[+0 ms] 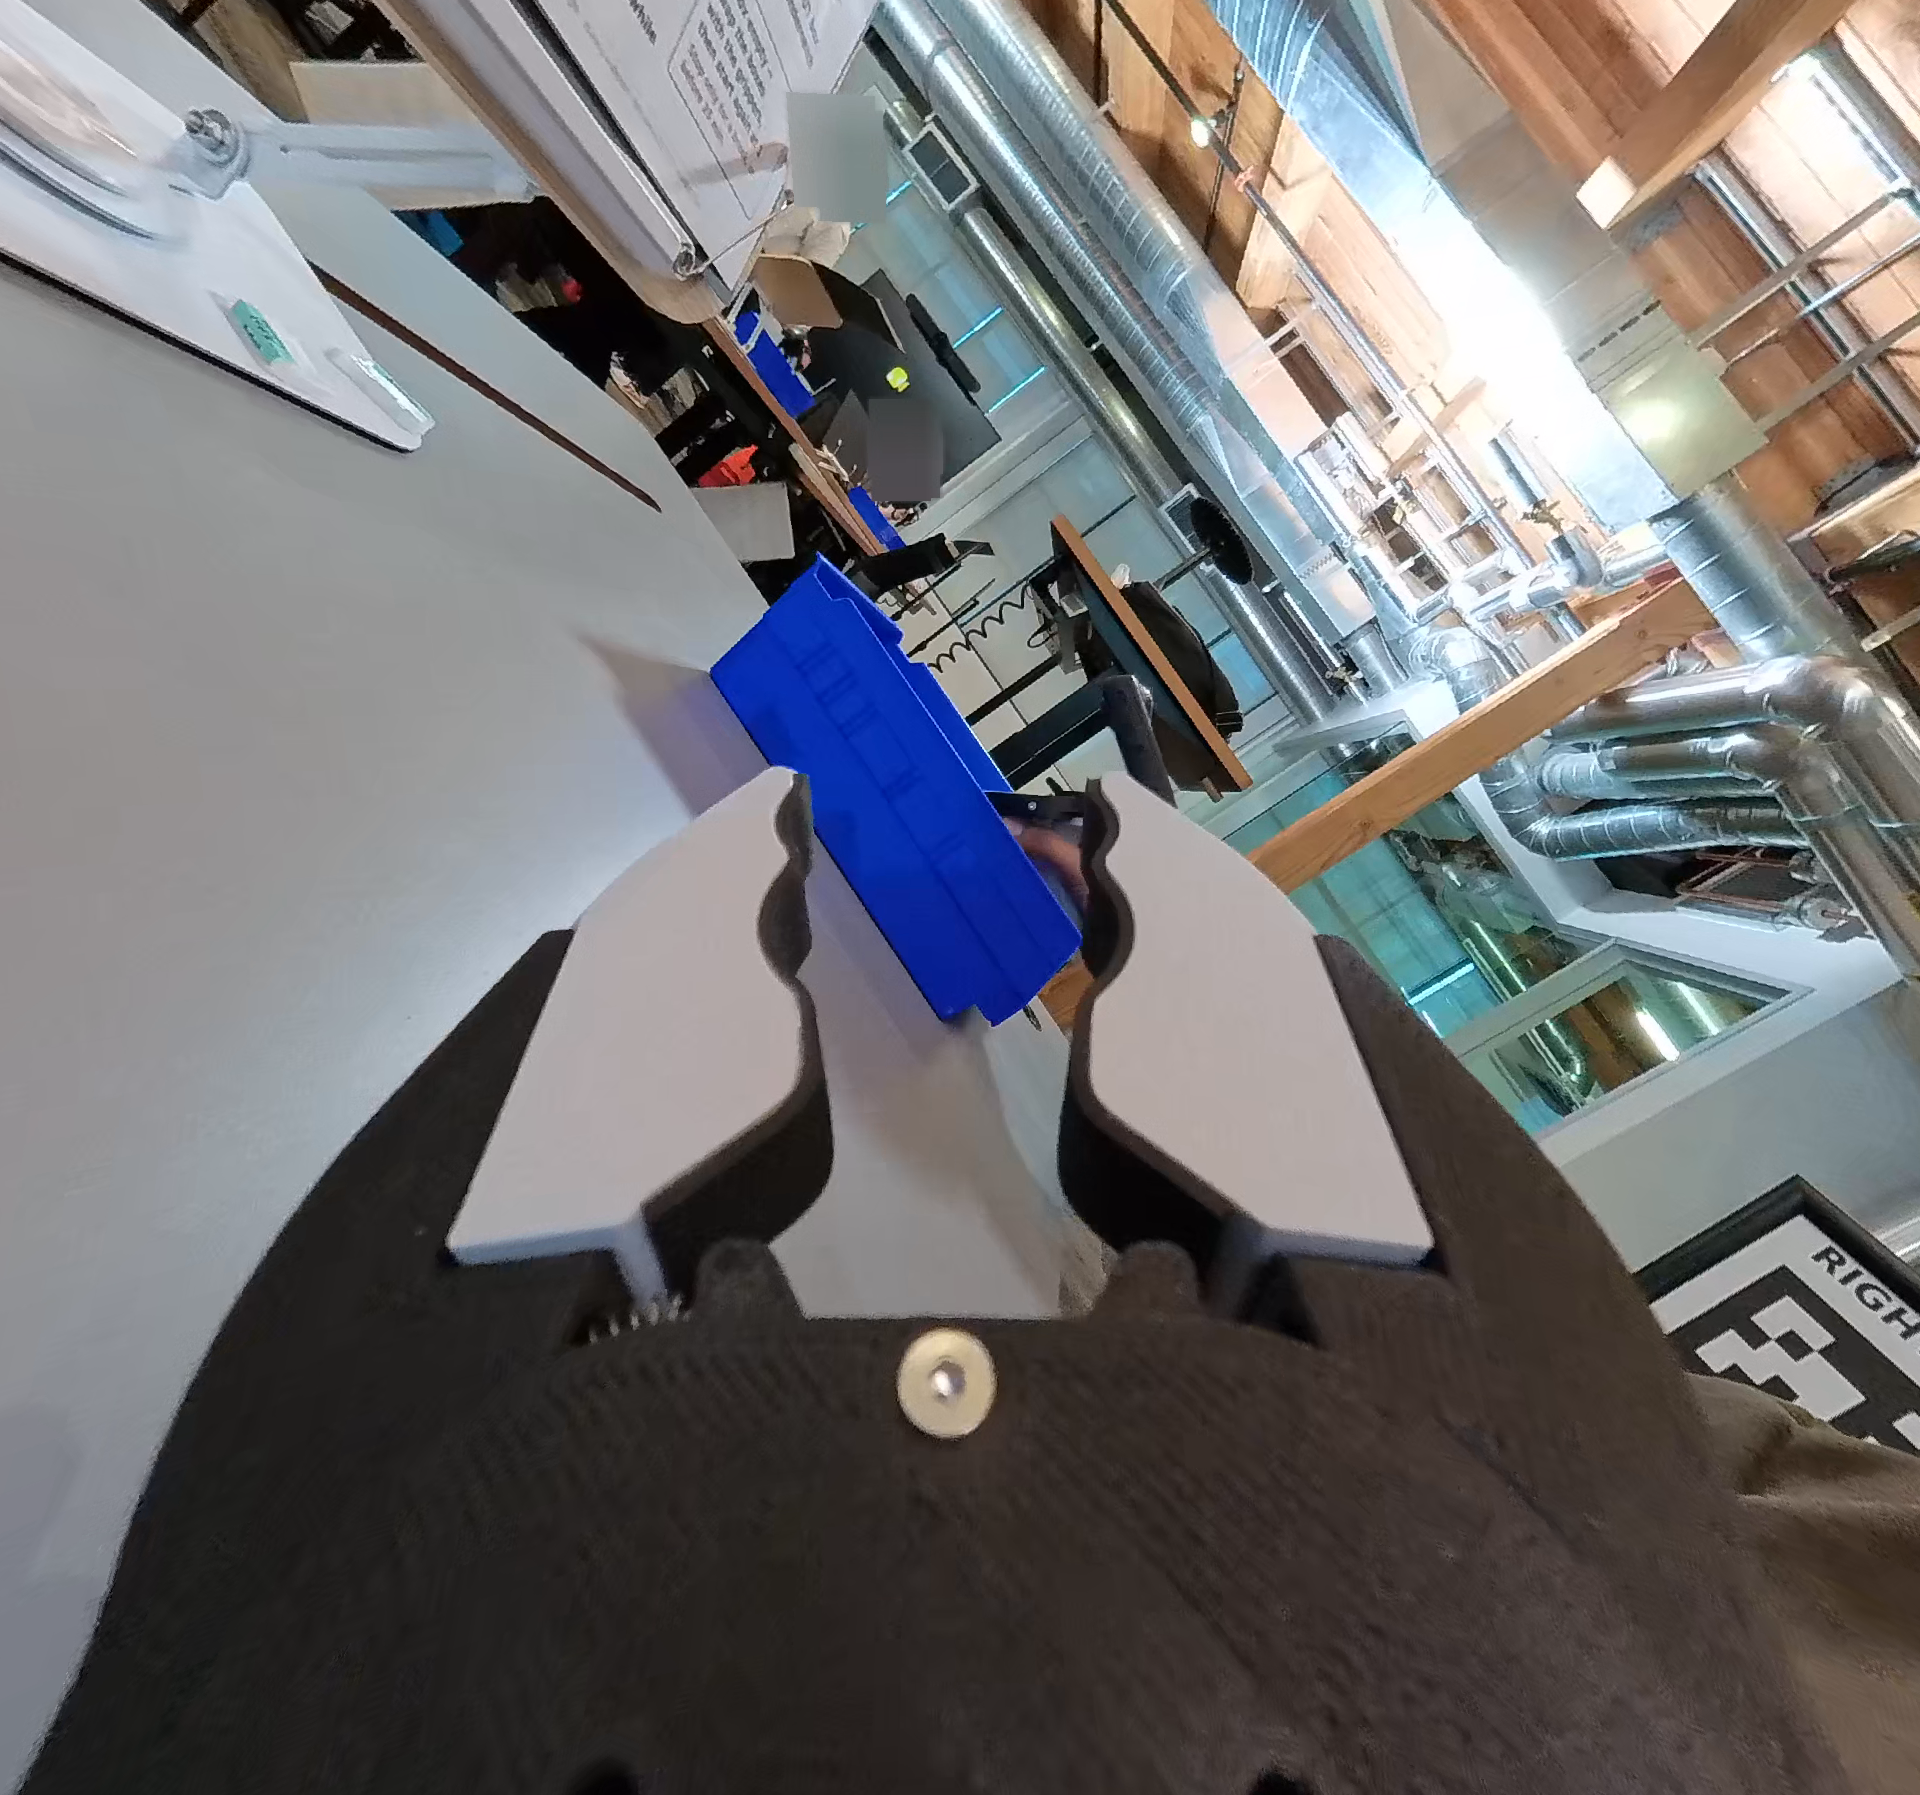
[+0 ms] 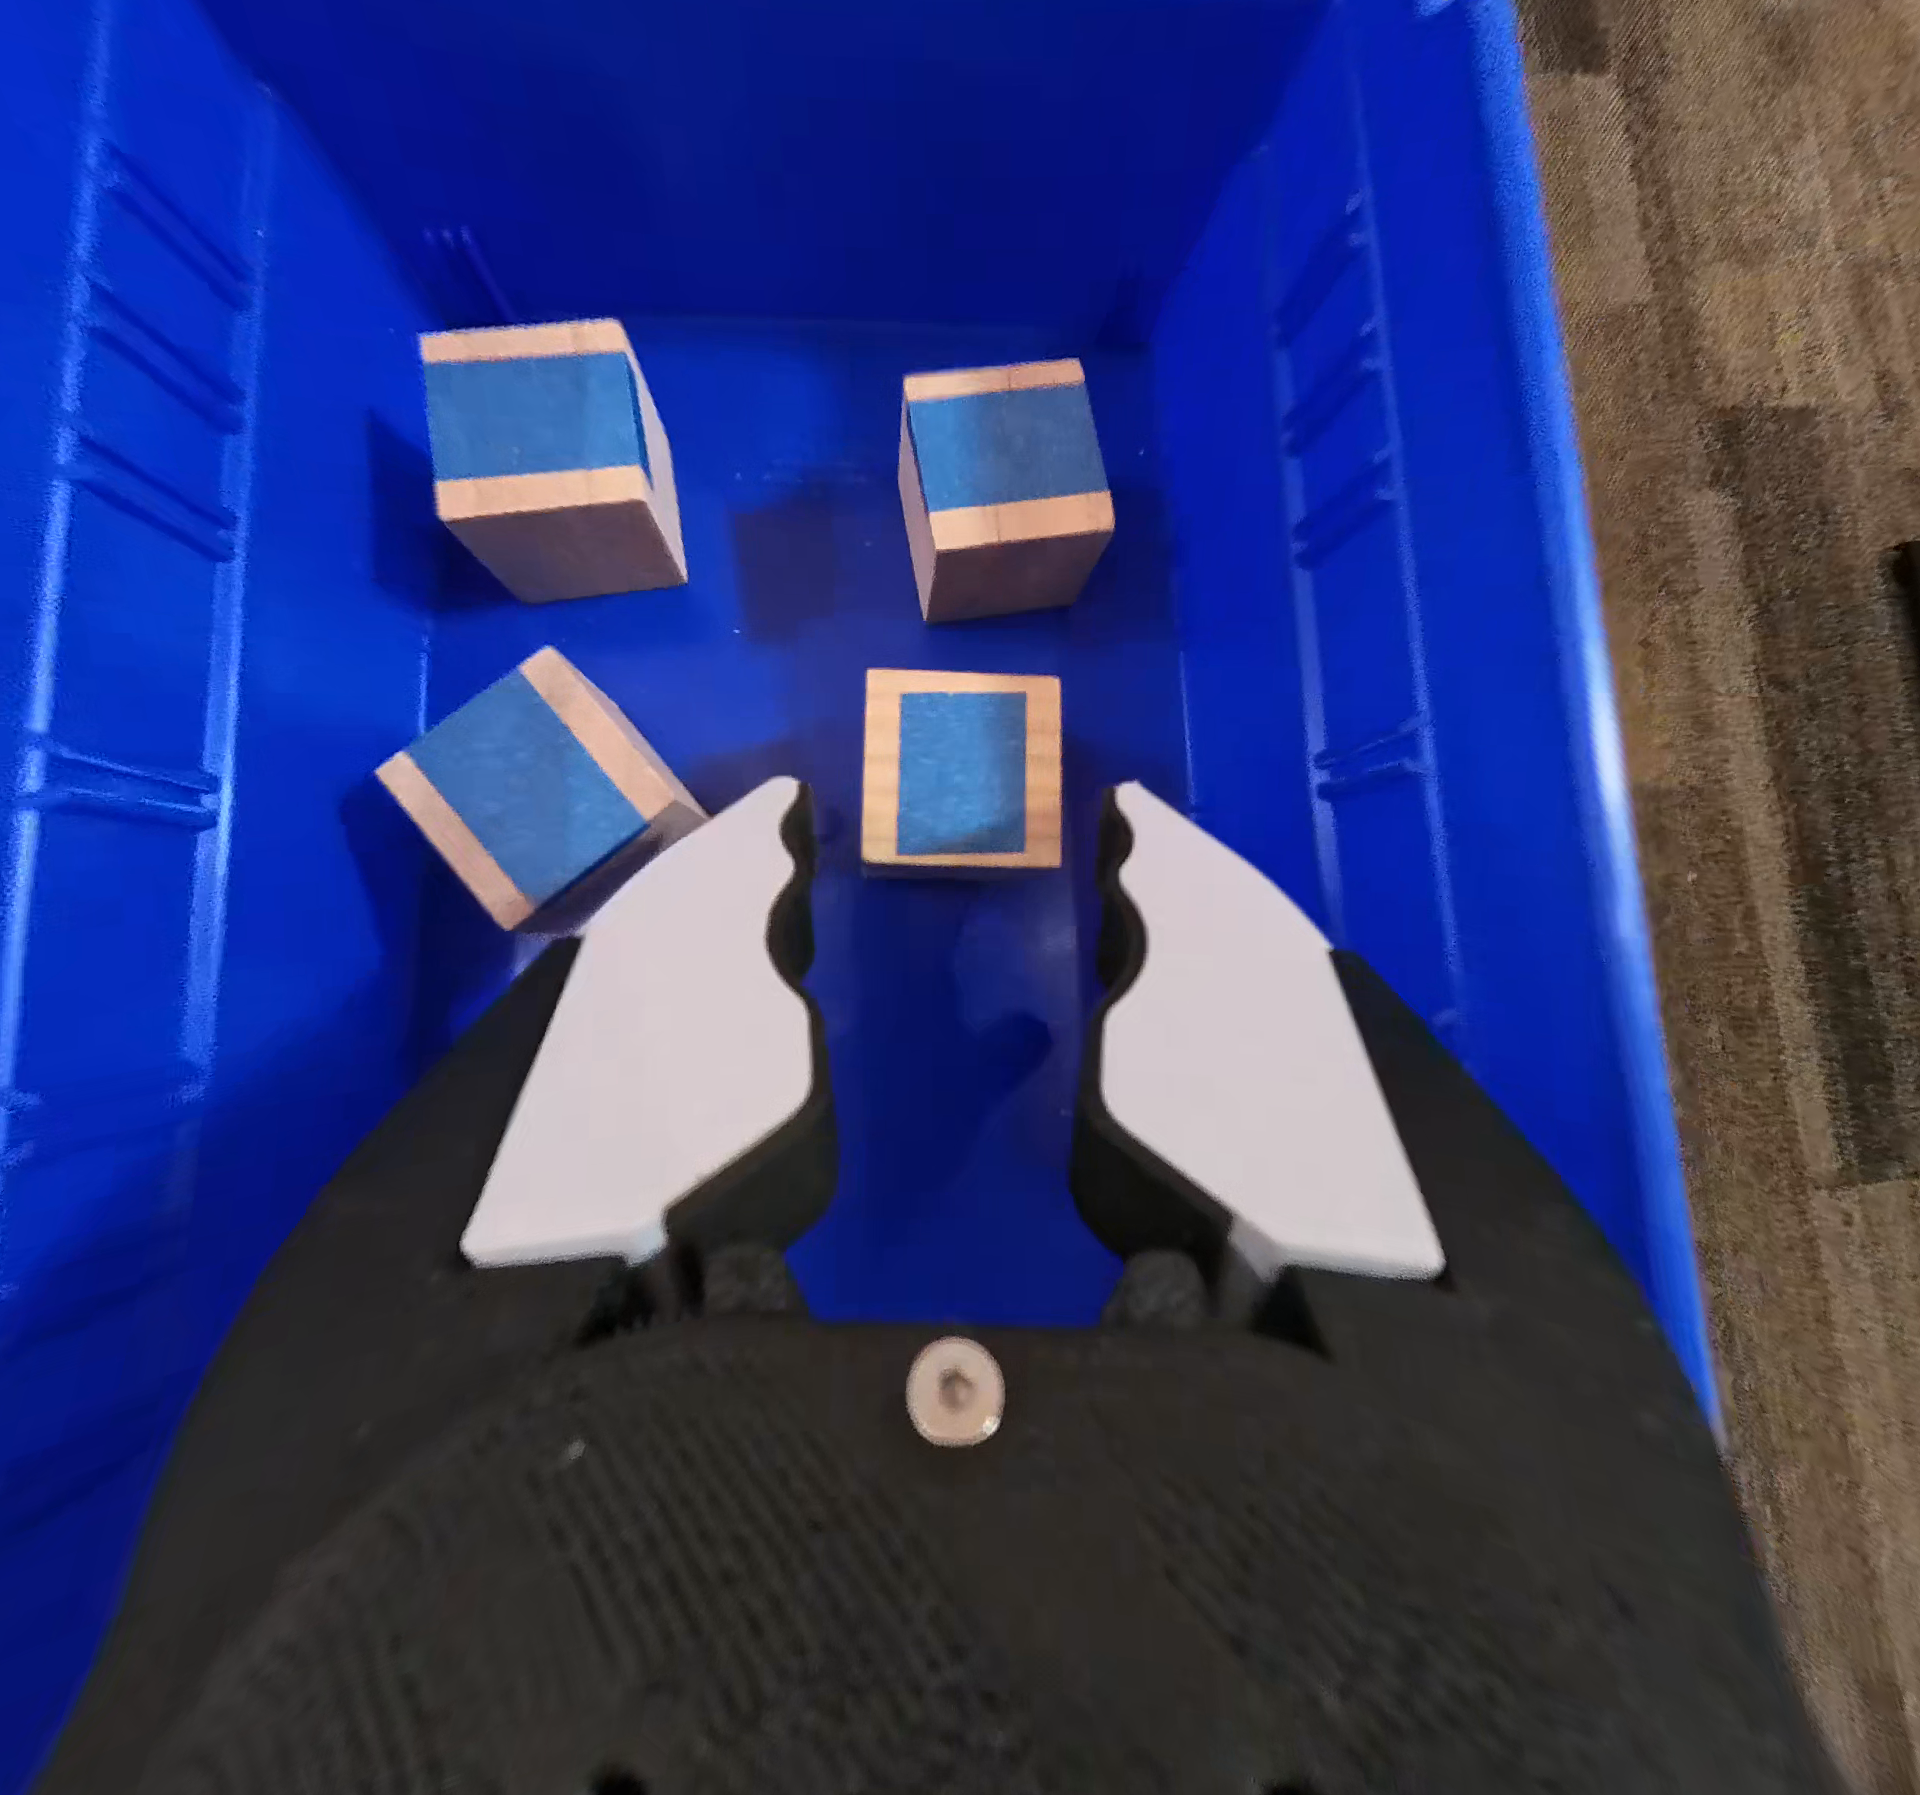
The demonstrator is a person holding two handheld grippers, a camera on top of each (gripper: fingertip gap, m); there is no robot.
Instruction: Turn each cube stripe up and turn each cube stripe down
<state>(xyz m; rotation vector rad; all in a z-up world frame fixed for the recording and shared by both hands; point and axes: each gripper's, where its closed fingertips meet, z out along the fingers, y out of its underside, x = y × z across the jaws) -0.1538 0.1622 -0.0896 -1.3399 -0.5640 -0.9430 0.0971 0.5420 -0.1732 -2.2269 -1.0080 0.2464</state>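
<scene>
Several wooden cubes with blue tape stripes on top lie in a blue bin (image 2: 1403, 395). In the right wrist view one cube (image 2: 535, 436) is at the far left, one (image 2: 1006, 467) at the far right, one (image 2: 520, 789) near left and turned askew, and one (image 2: 961, 774) near right. My right gripper (image 2: 956, 810) is open and empty, hovering above the bin with the near right cube just beyond its fingertips. My left gripper (image 1: 945, 800) is open and empty, tilted, off to the side over the grey table (image 1: 260, 810). The bin shows beyond it in the left wrist view (image 1: 894, 800).
The bin walls (image 2: 135, 602) enclose the cubes closely. A carpeted floor (image 2: 1714, 602) lies right of the bin. A white board (image 1: 187, 291) lies on the table at the far left. A person in dark clothes (image 1: 862, 374) stands far behind.
</scene>
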